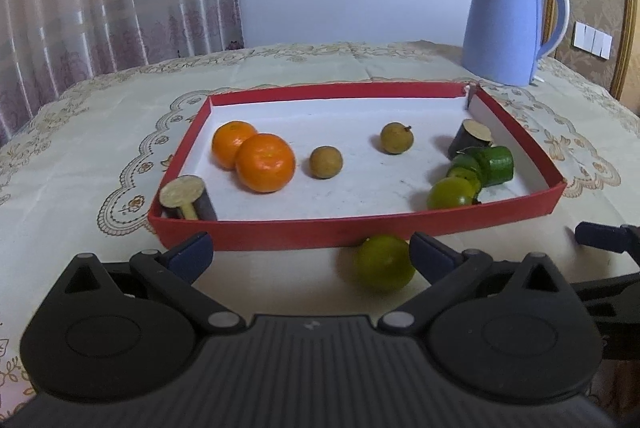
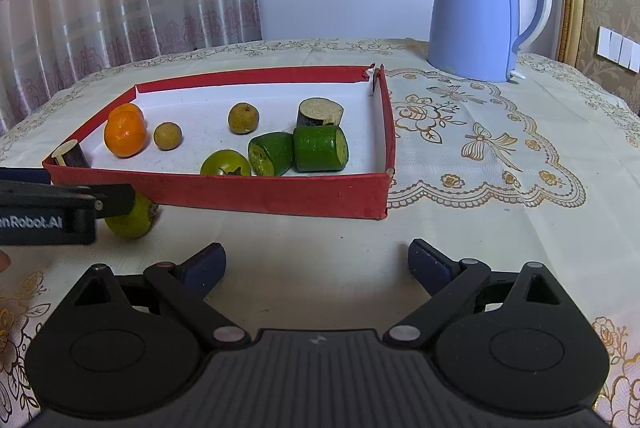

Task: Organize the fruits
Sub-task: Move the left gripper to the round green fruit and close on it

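A red tray (image 1: 352, 230) with a white floor holds two oranges (image 1: 264, 162), two brown longans (image 1: 326, 161), two eggplant pieces (image 1: 186, 198), two cucumber pieces (image 1: 494, 164) and a green tomato (image 1: 450, 193). One green fruit (image 1: 384, 262) lies outside on the tablecloth, just in front of the tray's near wall. My left gripper (image 1: 312, 248) is open around it, and the fruit sits close to the right finger without being pressed. My right gripper (image 2: 316, 260) stands open over bare cloth with nothing between its fingers. In the right wrist view a left finger (image 2: 112, 198) partly hides the green fruit (image 2: 134, 220).
A blue electric kettle (image 2: 478, 12) stands at the back right of the table, behind the tray (image 2: 280, 194). Curtains hang at the back left. A finger of the right gripper (image 1: 600, 236) shows at the right edge. Patterned tablecloth (image 2: 500, 156) stretches right of the tray.
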{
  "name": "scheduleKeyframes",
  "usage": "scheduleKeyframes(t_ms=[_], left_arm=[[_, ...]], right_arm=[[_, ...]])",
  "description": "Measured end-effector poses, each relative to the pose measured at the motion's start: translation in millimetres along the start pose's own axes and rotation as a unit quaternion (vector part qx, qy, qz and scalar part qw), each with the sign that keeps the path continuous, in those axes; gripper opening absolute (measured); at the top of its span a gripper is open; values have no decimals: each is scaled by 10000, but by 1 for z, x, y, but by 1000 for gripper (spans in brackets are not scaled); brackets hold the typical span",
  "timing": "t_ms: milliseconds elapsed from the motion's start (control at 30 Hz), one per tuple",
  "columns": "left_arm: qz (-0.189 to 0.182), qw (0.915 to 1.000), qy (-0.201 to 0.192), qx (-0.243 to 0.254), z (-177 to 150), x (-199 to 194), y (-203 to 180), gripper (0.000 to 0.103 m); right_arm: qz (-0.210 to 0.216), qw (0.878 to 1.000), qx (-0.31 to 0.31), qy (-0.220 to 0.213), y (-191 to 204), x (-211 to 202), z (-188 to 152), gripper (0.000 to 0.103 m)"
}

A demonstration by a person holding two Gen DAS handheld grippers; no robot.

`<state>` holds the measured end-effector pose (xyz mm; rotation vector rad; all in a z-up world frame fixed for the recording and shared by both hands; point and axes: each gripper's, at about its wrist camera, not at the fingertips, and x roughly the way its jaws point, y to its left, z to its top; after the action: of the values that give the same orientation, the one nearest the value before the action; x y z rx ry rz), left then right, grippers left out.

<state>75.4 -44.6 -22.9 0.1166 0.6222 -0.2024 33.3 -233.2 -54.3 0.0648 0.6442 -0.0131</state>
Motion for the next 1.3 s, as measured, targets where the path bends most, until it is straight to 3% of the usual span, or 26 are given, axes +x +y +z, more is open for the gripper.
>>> scheduleKeyframes(t_ms=[167, 367, 500, 767, 833, 1067, 1233, 1300], left_arm=[[89, 9997, -108, 192, 0, 3, -9, 103], [-252, 9996, -4, -94, 4, 3, -6, 103], [-89, 9999, -92, 49, 7, 2, -11, 103], [-41, 9993, 312, -205, 3, 16, -7, 100], [-87, 9990, 381, -194, 1, 17, -6, 90], [-72, 9993, 371, -22, -8, 15, -7, 79], [-248, 9991, 248, 253, -10, 9, -15, 35], [-214, 9988, 208, 379, -10, 8, -19, 33]], right_arm=[[2, 10000, 2, 0, 0, 0, 0, 99], [3, 10000, 4, -1, 0, 0, 0, 99], [7, 10000, 7, -1, 0, 0, 0, 99], [16, 10000, 15, 0, 0, 0, 0, 99], [17, 10000, 17, 0, 0, 0, 0, 99], [17, 10000, 17, 0, 0, 0, 0, 99], [19, 10000, 20, 0, 0, 0, 0, 99], [21, 10000, 21, -1, 0, 0, 0, 99]])
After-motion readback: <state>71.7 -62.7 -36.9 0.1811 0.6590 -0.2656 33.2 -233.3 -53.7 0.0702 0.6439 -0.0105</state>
